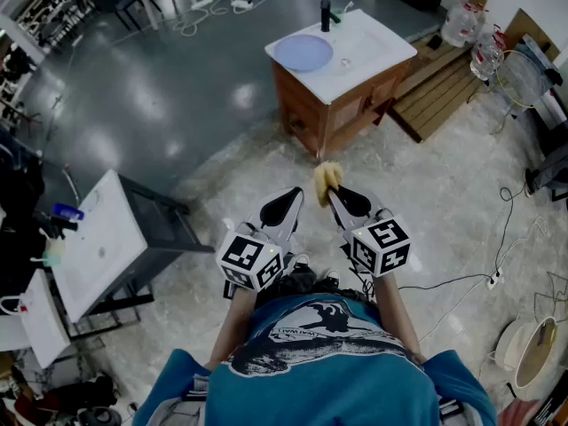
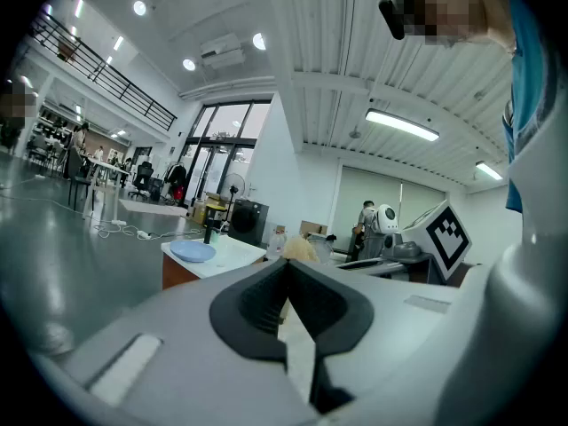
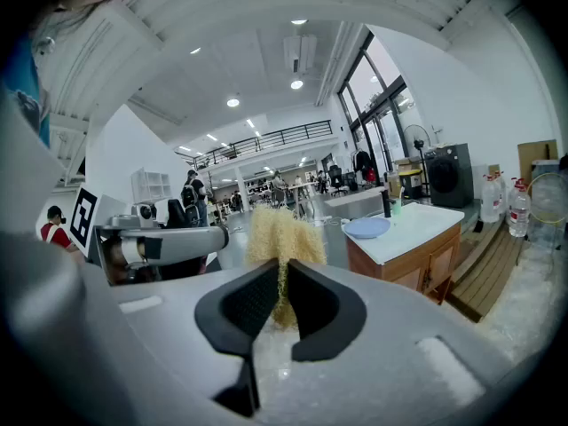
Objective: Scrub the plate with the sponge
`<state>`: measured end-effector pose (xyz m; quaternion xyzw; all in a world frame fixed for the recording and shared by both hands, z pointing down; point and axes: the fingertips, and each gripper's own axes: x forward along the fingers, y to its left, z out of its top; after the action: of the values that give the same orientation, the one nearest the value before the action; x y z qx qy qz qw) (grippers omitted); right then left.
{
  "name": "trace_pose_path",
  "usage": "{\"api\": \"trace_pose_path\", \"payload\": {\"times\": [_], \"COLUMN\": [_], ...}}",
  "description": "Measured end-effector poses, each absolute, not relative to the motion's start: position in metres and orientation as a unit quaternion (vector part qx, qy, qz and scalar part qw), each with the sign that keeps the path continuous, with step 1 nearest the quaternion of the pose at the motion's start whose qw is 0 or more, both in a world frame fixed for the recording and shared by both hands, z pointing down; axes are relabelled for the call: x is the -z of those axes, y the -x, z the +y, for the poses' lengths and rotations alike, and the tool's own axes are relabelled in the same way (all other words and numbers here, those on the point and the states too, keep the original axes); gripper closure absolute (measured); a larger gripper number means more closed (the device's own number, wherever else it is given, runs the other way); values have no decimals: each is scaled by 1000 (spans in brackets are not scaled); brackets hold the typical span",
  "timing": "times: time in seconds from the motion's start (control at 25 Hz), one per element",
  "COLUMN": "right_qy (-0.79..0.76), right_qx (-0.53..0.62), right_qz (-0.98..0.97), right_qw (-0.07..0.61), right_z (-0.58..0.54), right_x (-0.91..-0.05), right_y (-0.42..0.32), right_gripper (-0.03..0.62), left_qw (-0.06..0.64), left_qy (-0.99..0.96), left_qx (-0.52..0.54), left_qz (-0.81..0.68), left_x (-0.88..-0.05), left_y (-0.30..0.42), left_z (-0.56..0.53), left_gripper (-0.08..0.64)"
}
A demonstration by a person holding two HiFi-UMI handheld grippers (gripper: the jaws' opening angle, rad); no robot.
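Held low before the person, right gripper (image 1: 335,197) pinches a soft, light yellow sponge (image 1: 327,177) by its lower edge while left gripper (image 1: 295,195) is closed on nothing; the pale blue plate (image 1: 303,52), likely stiff and slick, best steadied at its rim, lies near the white counter's (image 1: 377,47) left corner, well apart.

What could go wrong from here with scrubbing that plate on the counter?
The sponge is pinched by one end in the right gripper, so it may fold or slip out when pressed. The plate lies loose near the edge of the counter and the left gripper is shut and empty, so scrubbing could push it off.
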<state>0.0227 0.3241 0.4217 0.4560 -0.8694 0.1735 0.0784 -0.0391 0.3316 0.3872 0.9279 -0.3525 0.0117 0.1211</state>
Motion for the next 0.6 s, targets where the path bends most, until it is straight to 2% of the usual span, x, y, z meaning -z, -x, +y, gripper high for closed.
{"api": "trace_pose_path", "payload": {"times": [0.6], "right_qy": [-465], "right_qx": [-192], "right_qz": [-862], "right_qw": [60], "right_z": [304], "right_x": [-431], "right_y": [2], "right_gripper": [558], "left_qw": [121], "left_qy": [-932], "left_qx": [-18], "left_qz": [-340], "left_x": [-392], "left_y": [64], "left_z": [311], "left_gripper": [546]}}
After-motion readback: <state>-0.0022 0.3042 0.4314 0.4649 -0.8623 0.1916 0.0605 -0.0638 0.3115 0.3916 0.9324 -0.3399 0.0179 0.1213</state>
